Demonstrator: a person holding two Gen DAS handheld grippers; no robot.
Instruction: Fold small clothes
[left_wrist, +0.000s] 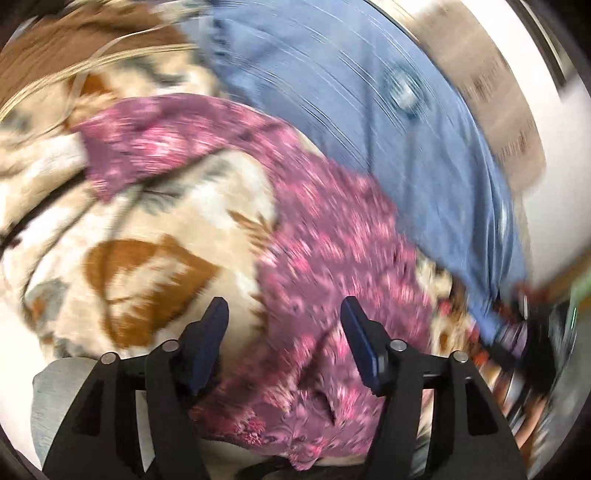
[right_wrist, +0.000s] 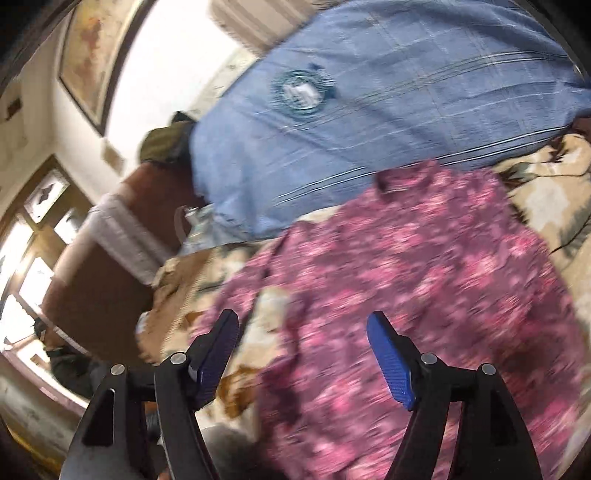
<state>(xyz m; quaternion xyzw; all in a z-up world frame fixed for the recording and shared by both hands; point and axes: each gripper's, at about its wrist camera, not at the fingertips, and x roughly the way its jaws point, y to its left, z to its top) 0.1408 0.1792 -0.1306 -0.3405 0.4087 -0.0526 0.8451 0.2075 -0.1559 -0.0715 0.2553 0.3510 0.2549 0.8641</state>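
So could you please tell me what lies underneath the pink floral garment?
The pink floral garment lies on a cream blanket with brown leaf patterns. Whatever is beneath its middle is covered.

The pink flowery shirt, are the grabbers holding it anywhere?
No. Both the left gripper and the right gripper are open, with nothing pinched. The pink flowery shirt lies loose on the blanket.

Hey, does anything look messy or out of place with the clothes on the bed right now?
Nothing is damaged or spilled. The pink floral garment lies rumpled and skewed on the patterned blanket, one part flung out sideways, beside the blue cloth. Both views are motion-blurred.
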